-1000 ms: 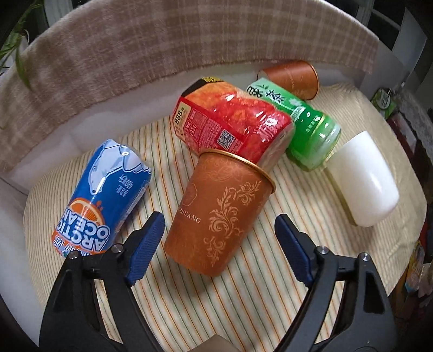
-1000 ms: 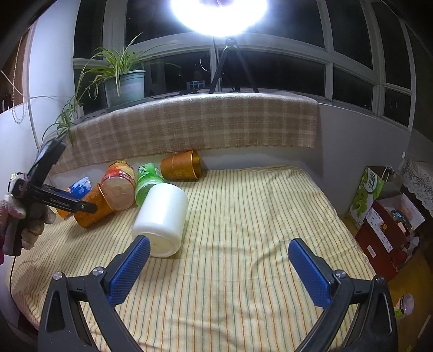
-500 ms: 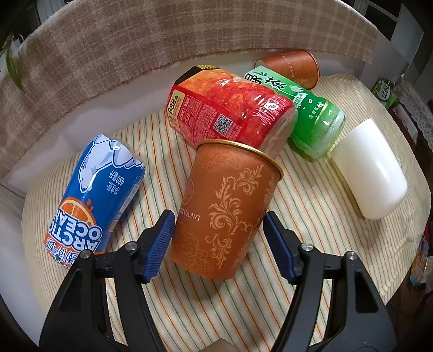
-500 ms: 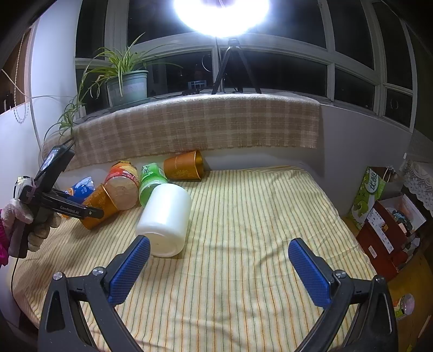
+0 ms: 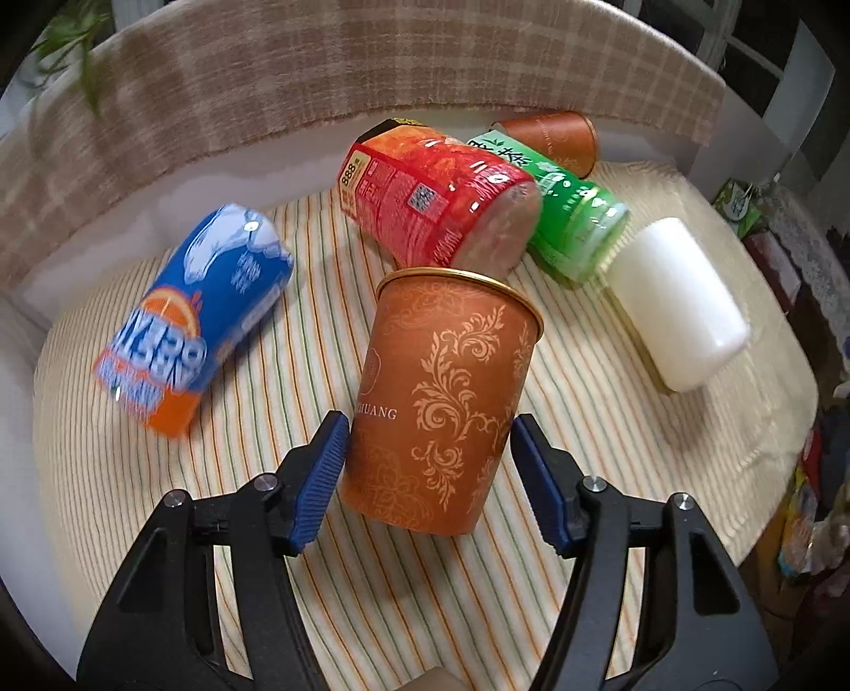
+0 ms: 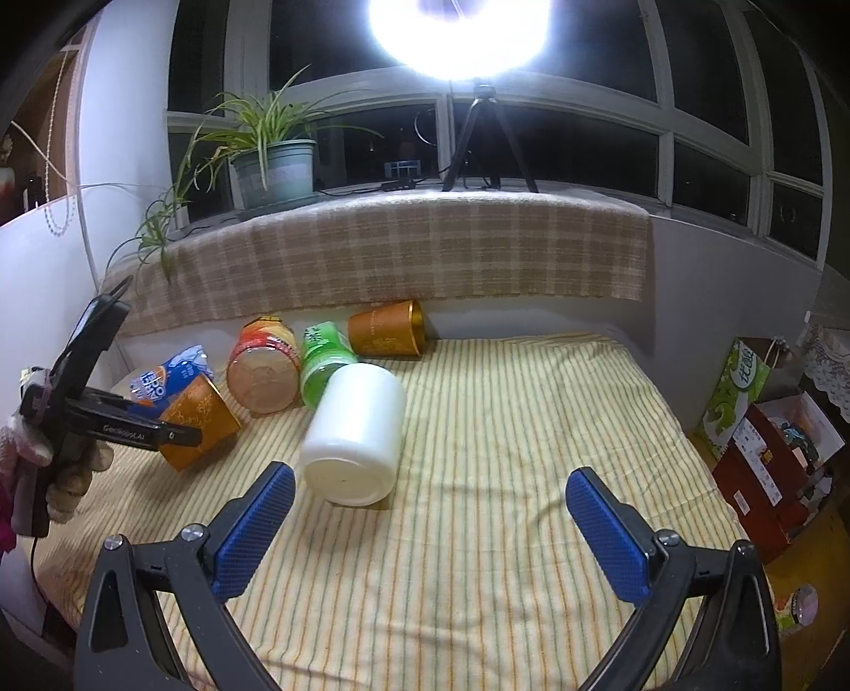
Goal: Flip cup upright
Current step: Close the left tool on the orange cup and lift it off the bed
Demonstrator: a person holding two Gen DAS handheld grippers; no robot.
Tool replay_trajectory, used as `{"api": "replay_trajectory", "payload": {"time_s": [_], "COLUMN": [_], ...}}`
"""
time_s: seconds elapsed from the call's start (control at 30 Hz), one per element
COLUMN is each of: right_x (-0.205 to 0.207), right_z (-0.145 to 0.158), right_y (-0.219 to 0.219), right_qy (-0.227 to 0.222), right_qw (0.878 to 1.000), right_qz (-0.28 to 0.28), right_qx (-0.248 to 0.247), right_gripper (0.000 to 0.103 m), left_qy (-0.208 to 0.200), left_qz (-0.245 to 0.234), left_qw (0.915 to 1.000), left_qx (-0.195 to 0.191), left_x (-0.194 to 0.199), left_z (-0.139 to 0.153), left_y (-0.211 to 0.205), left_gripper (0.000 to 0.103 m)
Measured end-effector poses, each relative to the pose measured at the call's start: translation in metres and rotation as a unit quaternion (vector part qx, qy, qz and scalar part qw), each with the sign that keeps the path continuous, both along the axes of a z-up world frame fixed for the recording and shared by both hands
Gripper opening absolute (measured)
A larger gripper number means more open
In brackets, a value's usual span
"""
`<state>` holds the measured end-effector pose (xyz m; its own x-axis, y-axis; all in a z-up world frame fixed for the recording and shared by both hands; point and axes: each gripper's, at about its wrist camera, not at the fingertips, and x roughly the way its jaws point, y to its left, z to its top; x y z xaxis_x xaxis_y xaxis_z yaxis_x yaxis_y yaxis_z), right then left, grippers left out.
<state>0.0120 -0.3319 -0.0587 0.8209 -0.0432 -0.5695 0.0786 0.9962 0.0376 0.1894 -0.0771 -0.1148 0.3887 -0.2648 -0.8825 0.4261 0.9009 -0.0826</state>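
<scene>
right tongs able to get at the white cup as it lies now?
Probably yes. The white cup lies on its side just ahead of the right tongs, jaws wide open, bare striped cloth between; the green bottle touches only its far end.

Dark windows (image 6: 712, 138), bright tripod lamp (image 6: 462, 37), potted plant (image 6: 265, 159), plaid-draped sill (image 6: 425, 250)

Home window nook, potted plant (image 6: 273, 165) on sill, striped cloth (image 6: 504, 425), night windows (image 6: 584, 127)

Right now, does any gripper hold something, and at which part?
The left gripper grips the orange cup across its lower body, near the closed base. The right gripper is open and holds nothing.
</scene>
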Motion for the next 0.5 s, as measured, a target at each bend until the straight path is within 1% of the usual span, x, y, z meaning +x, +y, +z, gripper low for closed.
{"api": "replay_trajectory", "payload": {"time_s": [0.07,0.13,0.27,0.3,0.4,0.5], "right_x": [0.001,0.002,0.005,0.006,0.009,0.015], "right_z": [0.000,0.000,-0.001,-0.001,-0.002,-0.004], "right_y": [0.002,0.005,0.015,0.018,0.023,0.028], "right_qy": [0.001,0.004,0.007,0.009,0.016,0.032], "right_qw": [1.000,1.000,0.998,0.998,0.996,0.992], "right_qz": [0.007,0.016,0.042,0.049,0.065,0.079], "right_qx": [0.008,0.018,0.037,0.043,0.064,0.094], "right_gripper": [0.103,0.103,0.103,0.103,0.103,0.103], "left_qy": [-0.001,-0.003,-0.005,-0.002,0.014,0.030], "left_qz": [0.011,0.021,0.043,0.046,0.074,0.089], "left_qw": [0.9998,0.9996,0.9979,0.9974,0.9939,0.9910], "left_qx": [-0.014,-0.019,-0.048,-0.056,-0.081,-0.095], "left_x": [-0.013,-0.024,-0.050,-0.054,-0.066,-0.075], "left_z": [0.003,0.005,0.007,0.006,0.000,-0.010], "left_y": [0.003,0.004,0.001,0.001,0.000,-0.007], "left_gripper": [0.065,0.065,0.065,0.065,0.065,0.065]}}
